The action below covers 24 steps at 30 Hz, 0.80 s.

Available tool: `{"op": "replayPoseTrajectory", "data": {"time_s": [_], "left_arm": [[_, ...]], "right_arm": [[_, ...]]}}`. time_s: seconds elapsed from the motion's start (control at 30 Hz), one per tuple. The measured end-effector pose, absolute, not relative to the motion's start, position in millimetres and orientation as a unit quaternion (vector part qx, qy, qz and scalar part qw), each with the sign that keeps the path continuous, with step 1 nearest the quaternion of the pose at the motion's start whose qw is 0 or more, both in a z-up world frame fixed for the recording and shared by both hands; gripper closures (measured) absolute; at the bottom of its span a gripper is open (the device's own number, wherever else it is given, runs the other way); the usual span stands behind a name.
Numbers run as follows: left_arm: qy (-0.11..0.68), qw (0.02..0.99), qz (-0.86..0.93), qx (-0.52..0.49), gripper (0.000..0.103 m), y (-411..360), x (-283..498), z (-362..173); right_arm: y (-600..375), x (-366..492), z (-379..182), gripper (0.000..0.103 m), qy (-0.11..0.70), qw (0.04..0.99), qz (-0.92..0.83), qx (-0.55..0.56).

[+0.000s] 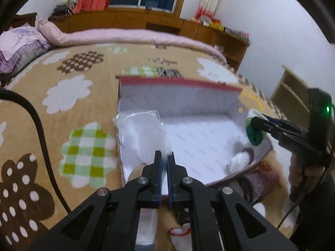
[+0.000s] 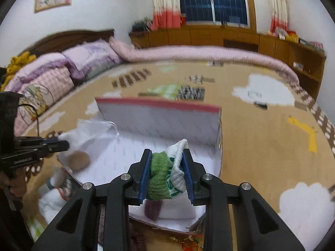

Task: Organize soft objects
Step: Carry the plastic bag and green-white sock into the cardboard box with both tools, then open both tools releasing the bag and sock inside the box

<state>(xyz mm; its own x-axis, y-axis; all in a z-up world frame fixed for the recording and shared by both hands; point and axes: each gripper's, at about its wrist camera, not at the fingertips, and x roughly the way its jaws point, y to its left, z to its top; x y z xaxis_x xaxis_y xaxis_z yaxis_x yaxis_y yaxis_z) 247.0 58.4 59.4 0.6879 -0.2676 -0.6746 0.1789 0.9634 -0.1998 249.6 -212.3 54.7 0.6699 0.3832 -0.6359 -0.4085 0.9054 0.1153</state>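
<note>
A shallow white-lined cardboard box [image 1: 201, 133] with a red-edged raised lid lies on the bed; it also shows in the right wrist view [image 2: 146, 146]. My left gripper [image 1: 164, 159] is shut on a white mesh pouch [image 1: 142, 131] held over the box's left side, seen too in the right wrist view [image 2: 88, 131]. My right gripper [image 2: 167, 173] is shut on a green and white sock [image 2: 165, 173] above the box's right edge; the sock also shows in the left wrist view [image 1: 254, 133]. A white and maroon sock [image 1: 240, 159] and a tan round item [image 2: 78, 160] lie in the box.
The bed has a tan blanket [image 1: 83, 104] with cloud patterns. More socks and soft items [image 1: 255, 186] lie in front of the box. Pillows [image 2: 52, 71] and a rolled pink quilt [image 1: 136, 35] sit at the far side. Wooden cabinets [image 1: 230, 39] line the wall.
</note>
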Motion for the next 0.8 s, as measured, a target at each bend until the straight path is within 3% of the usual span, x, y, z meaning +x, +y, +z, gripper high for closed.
{"op": "replayPoseTrajectory", "data": {"time_s": [0.2,0.47,0.53,0.67,0.7,0.73,0.8], "left_arm": [[0.413,0.901,-0.124,-0.047,0.099,49.1,253.4,43.6],[0.385,0.919,-0.088,-0.004,0.098,42.3,258.9,34.9],[0.379,0.922,-0.076,0.005,0.098,43.5,260.5,34.3],[0.377,0.922,-0.079,-0.030,0.096,55.8,263.2,31.4],[0.376,0.923,-0.080,-0.035,0.091,57.8,263.1,31.7],[0.373,0.924,-0.082,-0.039,0.080,59.7,261.1,32.6],[0.358,0.930,-0.071,-0.043,0.071,62.0,255.1,36.4]], "right_arm": [[-210.9,261.6,36.9,0.071,0.384,0.903,0.193,-0.021],[-207.5,262.4,28.6,0.069,0.383,0.908,0.165,-0.045],[-203.7,260.5,28.7,0.062,0.379,0.909,0.163,-0.057],[-198.1,254.1,29.4,0.034,0.362,0.913,0.169,-0.078],[-197.1,251.8,29.8,0.026,0.358,0.914,0.172,-0.078],[-196.7,249.8,30.4,0.021,0.353,0.916,0.171,-0.081],[-197.5,246.5,32.3,0.020,0.346,0.919,0.171,-0.079]]}}
